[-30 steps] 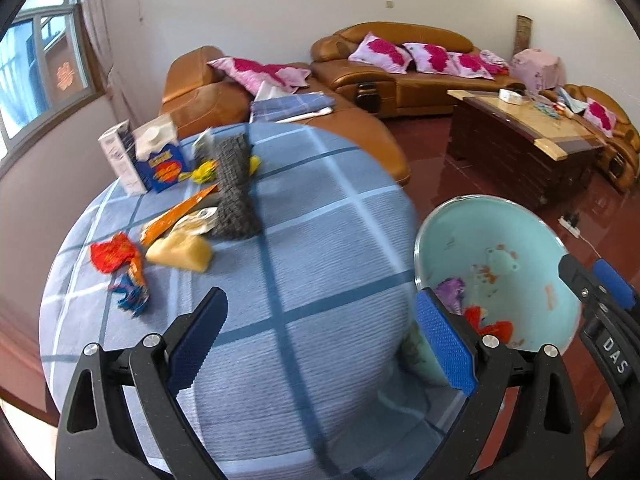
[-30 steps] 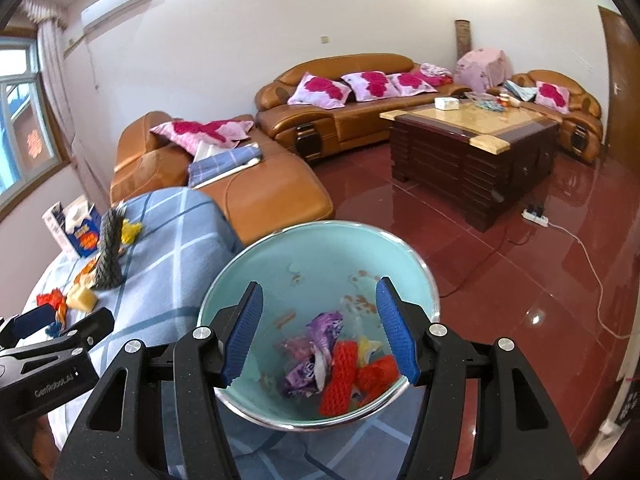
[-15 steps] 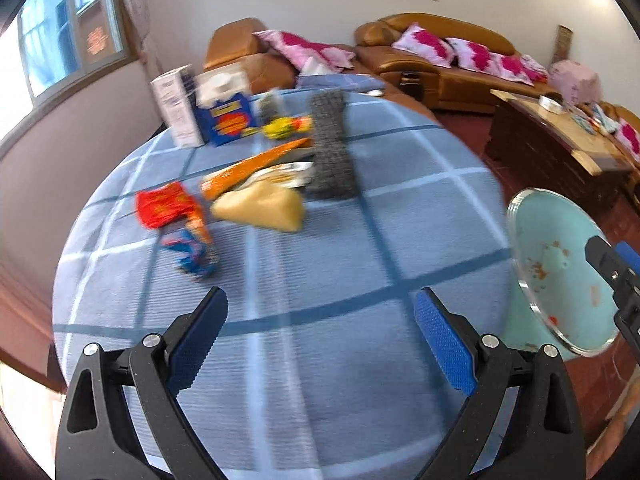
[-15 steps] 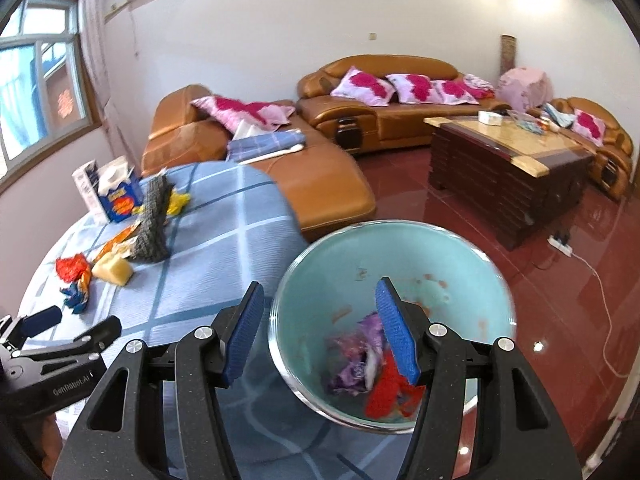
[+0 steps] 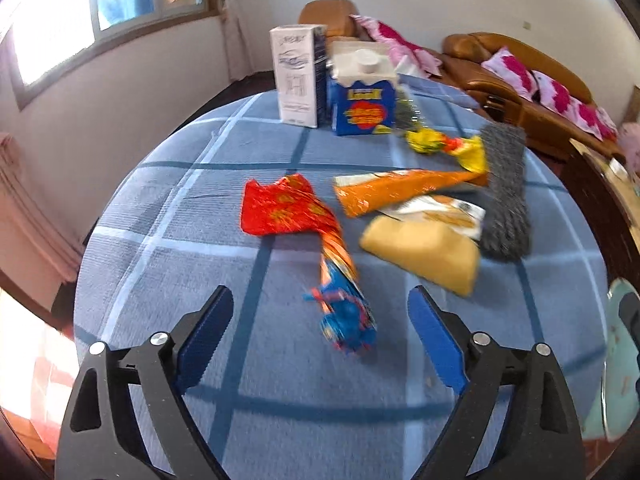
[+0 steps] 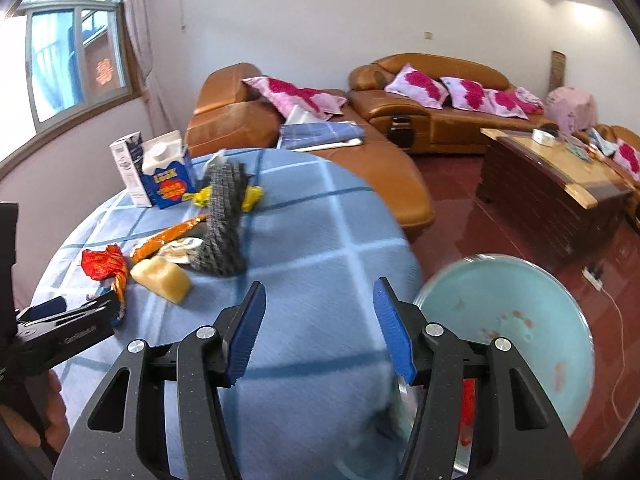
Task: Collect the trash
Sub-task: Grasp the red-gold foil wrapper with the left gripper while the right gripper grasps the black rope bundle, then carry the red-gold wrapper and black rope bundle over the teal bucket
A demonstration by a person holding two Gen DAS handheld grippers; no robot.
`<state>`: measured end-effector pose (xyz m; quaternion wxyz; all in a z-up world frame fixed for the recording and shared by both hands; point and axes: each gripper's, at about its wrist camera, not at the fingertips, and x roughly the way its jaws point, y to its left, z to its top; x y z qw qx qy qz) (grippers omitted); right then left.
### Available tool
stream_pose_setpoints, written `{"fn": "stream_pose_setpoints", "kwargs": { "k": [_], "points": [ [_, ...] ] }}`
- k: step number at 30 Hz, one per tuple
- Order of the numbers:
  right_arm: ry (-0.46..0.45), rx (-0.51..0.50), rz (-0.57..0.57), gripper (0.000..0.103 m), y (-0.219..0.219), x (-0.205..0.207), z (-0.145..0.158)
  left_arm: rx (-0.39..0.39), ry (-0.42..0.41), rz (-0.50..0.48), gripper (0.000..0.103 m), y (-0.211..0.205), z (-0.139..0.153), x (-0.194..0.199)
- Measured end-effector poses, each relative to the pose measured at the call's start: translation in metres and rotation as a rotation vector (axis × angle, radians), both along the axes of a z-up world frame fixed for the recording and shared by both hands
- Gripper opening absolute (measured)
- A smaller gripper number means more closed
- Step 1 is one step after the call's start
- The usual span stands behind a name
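A: Where do your jaws stand over the round table (image 5: pixel 248 392)?

B: My left gripper (image 5: pixel 320 332) hangs above the blue checked cloth, jaws wide apart. They have just been closing a little, yet the pads press on nothing. A blue wrapper (image 5: pixel 348 320) lies on the cloth in the gap between them, nearer the right pad, and it appears to join an orange twisted strip that runs up to a red wrapper (image 5: pixel 282 210).

A: And the other trash?

B: Behind the red wrapper lies an orange wrapper (image 5: pixel 400 194), with a white packet (image 5: pixel 444 210) just beside it and a yellow block (image 5: pixel 424 254) in front of that. A grey mesh strip (image 5: pixel 506 196) stretches along their right side. A yellow wrapper (image 5: pixel 448 146) sits at its far end. Two cartons stand at the back: a white carton (image 5: pixel 296 76) touching a blue carton (image 5: pixel 364 100).

A: The right side?

B: My right gripper (image 6: pixel 320 332) is about half open and empty, above bare cloth near the table's edge. The green bin (image 6: pixel 520 320) sits low beside the table, to its right. Red scraps show inside it behind my right finger, though blur keeps me from telling them apart. A hand (image 6: pixel 28 428) shows at the left edge, below my left gripper's body.
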<state>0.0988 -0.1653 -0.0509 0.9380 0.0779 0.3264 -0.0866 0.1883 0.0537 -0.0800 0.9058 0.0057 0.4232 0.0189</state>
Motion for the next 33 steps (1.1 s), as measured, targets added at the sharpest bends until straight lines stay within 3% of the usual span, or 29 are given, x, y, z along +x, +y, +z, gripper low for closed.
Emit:
{"fn": "stream_pose_setpoints", "kwargs": {
  "k": [4, 8, 11, 15, 19, 20, 22, 23, 24, 27, 33],
  "points": [
    [0.009, 0.012, 0.029, 0.055, 0.009, 0.024, -0.001, -0.01, 0.023, 0.017, 0.082, 0.002, -0.006, 0.016],
    [0.017, 0.041, 0.053, 0.055, 0.015, 0.049, -0.002, -0.033, 0.056, 0.026, 0.071, 0.008, -0.014, 0.029],
    [0.032, 0.062, 0.073, 0.055, 0.022, 0.07, -0.007, -0.063, 0.094, 0.043, 0.07, 0.014, -0.021, 0.035],
    [0.054, 0.102, 0.082, 0.054, 0.027, 0.093, -0.015, -0.072, 0.082, 0.048, 0.07, 0.018, -0.02, 0.038],
    [0.098, 0.127, 0.101, 0.048, 0.032, 0.115, -0.026, -0.078, 0.087, 0.049, 0.069, 0.02, -0.02, 0.041],
    [0.121, 0.144, 0.113, 0.046, 0.033, 0.12, -0.03, -0.076, 0.086, 0.048, 0.067, 0.02, -0.02, 0.041],
    [0.145, 0.192, 0.128, 0.036, 0.032, 0.126, -0.035, -0.076, 0.077, 0.047, 0.05, 0.022, -0.019, 0.042],
    [0.149, 0.194, 0.129, 0.033, 0.033, 0.127, -0.036, -0.079, 0.072, 0.044, 0.036, 0.023, -0.018, 0.042],
    [0.151, 0.199, 0.137, 0.028, 0.034, 0.127, -0.036, -0.082, 0.068, 0.042, 0.028, 0.025, -0.018, 0.043],
    [0.142, 0.193, 0.155, 0.023, 0.036, 0.124, -0.033, -0.109, 0.063, 0.042, 0.021, 0.032, -0.018, 0.044],
    [0.073, 0.164, 0.143, 0.018, 0.033, 0.098, -0.014, -0.121, 0.033, 0.043, 0.02, 0.039, -0.01, 0.035]
  ]
}}
